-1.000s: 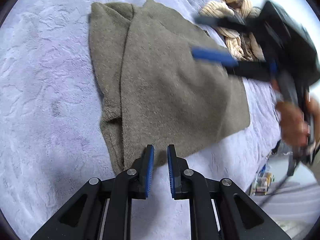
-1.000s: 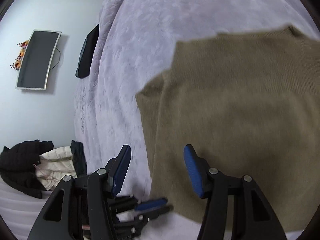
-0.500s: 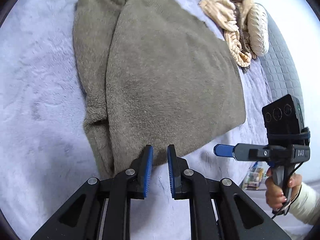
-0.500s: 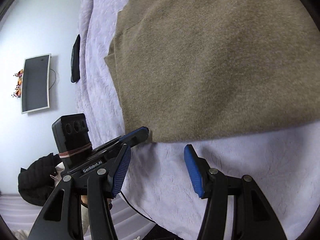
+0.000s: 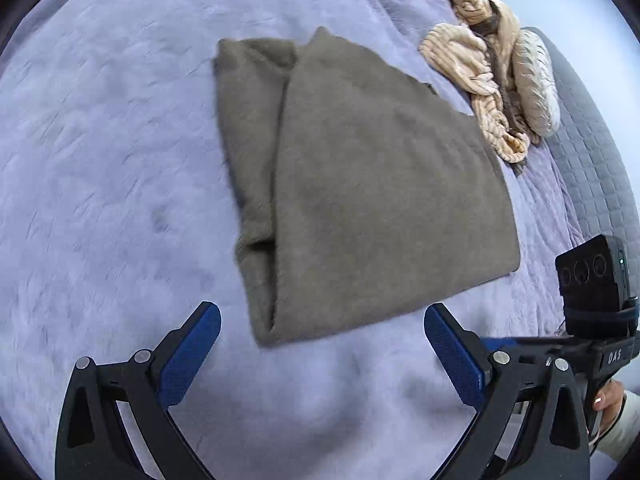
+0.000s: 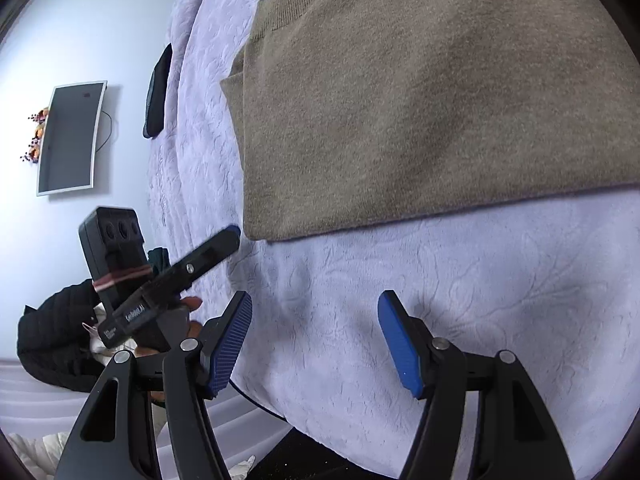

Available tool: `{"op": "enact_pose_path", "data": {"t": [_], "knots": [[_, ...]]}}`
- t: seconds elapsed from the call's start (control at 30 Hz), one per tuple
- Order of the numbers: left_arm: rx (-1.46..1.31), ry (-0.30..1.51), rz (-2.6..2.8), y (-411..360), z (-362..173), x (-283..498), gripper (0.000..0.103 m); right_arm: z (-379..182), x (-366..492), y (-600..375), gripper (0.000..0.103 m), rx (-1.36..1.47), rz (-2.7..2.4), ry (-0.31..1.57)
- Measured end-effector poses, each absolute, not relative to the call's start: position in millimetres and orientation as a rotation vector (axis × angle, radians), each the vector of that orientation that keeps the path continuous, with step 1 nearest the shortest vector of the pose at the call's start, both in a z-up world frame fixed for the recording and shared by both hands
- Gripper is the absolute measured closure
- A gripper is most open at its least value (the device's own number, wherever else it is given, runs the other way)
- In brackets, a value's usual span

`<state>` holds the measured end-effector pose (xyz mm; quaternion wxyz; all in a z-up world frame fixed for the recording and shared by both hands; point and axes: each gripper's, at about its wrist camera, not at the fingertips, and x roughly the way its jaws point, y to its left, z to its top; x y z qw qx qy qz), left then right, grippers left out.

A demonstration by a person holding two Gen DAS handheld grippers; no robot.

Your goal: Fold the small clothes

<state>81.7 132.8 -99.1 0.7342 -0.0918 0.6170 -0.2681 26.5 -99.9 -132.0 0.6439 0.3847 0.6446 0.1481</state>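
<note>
The lavender blanket [image 5: 100, 168] is covering the bed and filling most of both views. The olive-brown sweater [image 5: 360, 200] is lying flat on it, folded lengthwise, one narrower layer showing along its far-left side in my left view. Beyond the sweater's far right corner a heap of tan striped clothes [image 5: 488, 76] is sitting on the blanket, just beside a grey quilted cover [image 5: 592, 152]. Off the sweater's left side, in my right view, a dark flat thing [image 6: 158, 92] is lying at the blanket's edge, and a dark screen [image 6: 68, 136] is hanging on the wall past it. A black jacket [image 6: 52, 332] is heaped low by the bed.

My left gripper [image 5: 320, 352] is hovering just short of the sweater's near edge; its jaws have just been opening and are standing wide, nothing between them. My right gripper [image 6: 316, 344] is sitting over bare blanket near that same edge, jaws just opening too, moderately spread and empty.
</note>
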Motion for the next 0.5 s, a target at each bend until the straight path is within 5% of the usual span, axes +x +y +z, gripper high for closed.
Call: {"op": "enact_pose_path", "data": {"t": [0.13, 0.2, 0.3, 0.37, 0.43, 0.5], "knots": [[-0.203, 1.363, -0.643, 116, -107, 94, 0.002, -133, 20, -104, 0.034, 0.886, 0.325, 1.473], [-0.202, 1.386, -0.667, 111, -115, 97, 0.016, -131, 17, -105, 0.034, 0.882, 0.323, 1.471], [-0.204, 1.398, -0.685, 108, -121, 100, 0.02, -128, 16, -103, 0.034, 0.874, 0.323, 1.469], [-0.224, 1.408, -0.702, 106, -122, 103, 0.045, -129, 17, -102, 0.034, 0.874, 0.322, 1.47], [-0.24, 1.43, -0.699, 103, -124, 105, 0.092, -129, 15, -103, 0.034, 0.872, 0.318, 1.47], [-0.25, 1.423, -0.699, 107, -119, 104, 0.097, -126, 15, -104, 0.034, 0.868, 0.317, 1.469]]}}
